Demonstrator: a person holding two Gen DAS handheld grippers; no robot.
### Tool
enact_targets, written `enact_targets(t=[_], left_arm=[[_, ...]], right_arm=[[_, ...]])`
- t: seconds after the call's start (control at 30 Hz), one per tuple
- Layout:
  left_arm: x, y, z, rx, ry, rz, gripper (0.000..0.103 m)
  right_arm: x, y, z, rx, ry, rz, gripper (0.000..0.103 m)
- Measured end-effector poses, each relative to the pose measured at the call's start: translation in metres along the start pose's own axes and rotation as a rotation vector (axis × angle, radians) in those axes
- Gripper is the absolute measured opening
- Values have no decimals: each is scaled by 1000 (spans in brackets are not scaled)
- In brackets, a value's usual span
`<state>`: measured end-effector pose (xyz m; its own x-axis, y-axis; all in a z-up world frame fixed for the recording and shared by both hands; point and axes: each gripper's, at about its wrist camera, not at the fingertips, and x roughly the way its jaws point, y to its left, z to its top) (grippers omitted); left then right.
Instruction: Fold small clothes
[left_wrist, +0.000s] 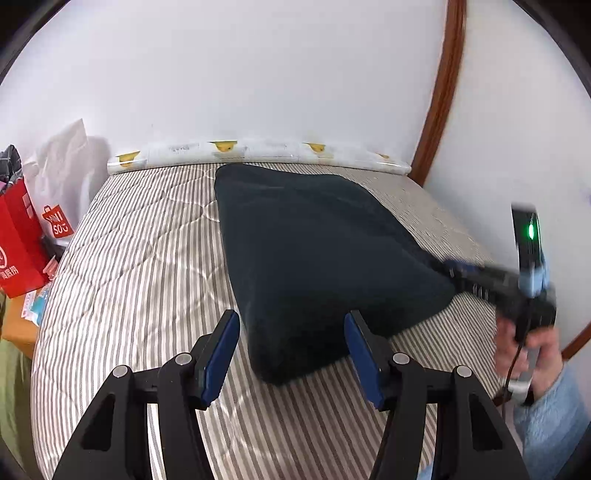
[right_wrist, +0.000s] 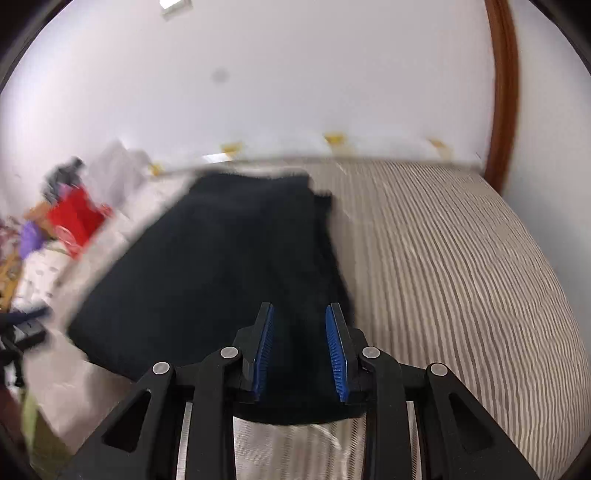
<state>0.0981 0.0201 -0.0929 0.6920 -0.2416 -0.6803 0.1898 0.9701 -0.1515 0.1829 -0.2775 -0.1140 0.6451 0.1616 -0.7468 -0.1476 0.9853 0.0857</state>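
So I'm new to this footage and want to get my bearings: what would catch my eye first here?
The dark garment dominates, spread on the striped bedcover and reaching back toward the white wall. The left tool stands open just short of its near corner, while the right tool has the cloth's right-hand edge between its blue pads. A red shopping bag stands out at the bed's left side.

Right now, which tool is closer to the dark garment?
Right. The right tool has the dark garment between its fingers; the left tool hangs open just above its near corner.
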Motion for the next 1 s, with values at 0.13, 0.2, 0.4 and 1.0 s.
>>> enact_targets(t=[0.13,0.2,0.4,1.0], left_arm=[[29,11,3,-40,36,26,57],[42,18,-3,-74,62,-3,57],[59,28,-11,-111,134,-49,59],[85,74,60,-97,104,-34,59]], right_arm=[[0,-16,-16,56,14,38,25],[-6,-13,-14,21,24,14,25],[-21,-19,12,-10,10,-3,26],[113,-13,115,45,290,197,52]])
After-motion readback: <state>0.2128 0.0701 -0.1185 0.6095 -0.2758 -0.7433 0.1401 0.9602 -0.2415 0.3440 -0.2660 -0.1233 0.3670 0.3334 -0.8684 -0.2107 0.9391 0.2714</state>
